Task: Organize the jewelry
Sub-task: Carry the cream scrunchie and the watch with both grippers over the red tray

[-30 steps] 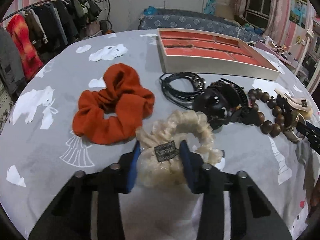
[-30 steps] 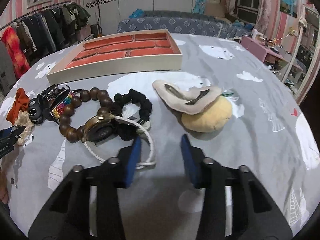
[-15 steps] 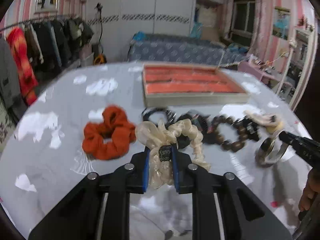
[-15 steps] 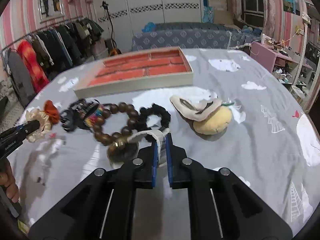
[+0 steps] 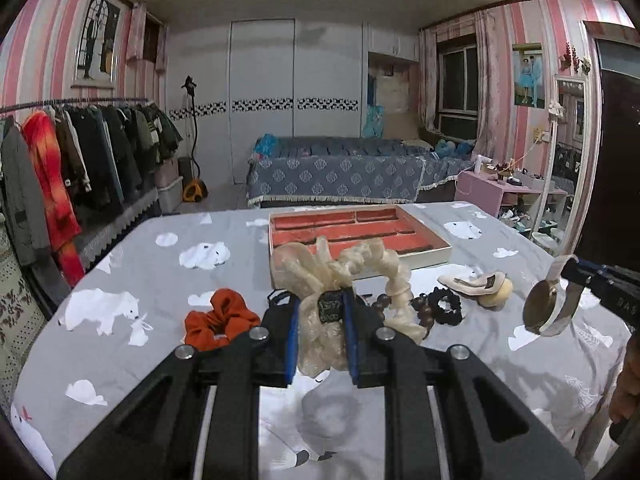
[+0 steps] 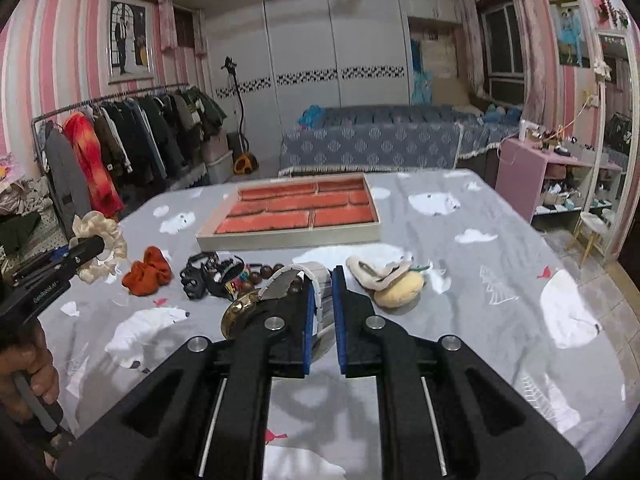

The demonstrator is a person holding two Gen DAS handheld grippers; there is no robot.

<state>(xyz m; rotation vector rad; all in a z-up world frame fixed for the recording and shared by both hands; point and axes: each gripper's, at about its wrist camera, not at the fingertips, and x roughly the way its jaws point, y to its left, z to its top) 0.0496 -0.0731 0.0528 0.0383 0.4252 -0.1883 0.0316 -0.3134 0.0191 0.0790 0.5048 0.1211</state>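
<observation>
Soft, even indoor light fills both wrist views, with the dark window (image 5: 458,88) at upper right adding nothing. Fisheye distortion bows the striped walls and blackens the frame corners. Focus holds sharp from foreground to far wall, with no motion blur. Faint, diffuse shadows fall on the grey tablecloth (image 6: 460,280) at lower centre; a mild glare washes the ceiling at top.

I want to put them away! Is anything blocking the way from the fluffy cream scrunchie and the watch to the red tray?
Nothing visible does. The cream scrunchie and the watch hang lifted above the table clutter, and the red tray lies open beyond.
</observation>
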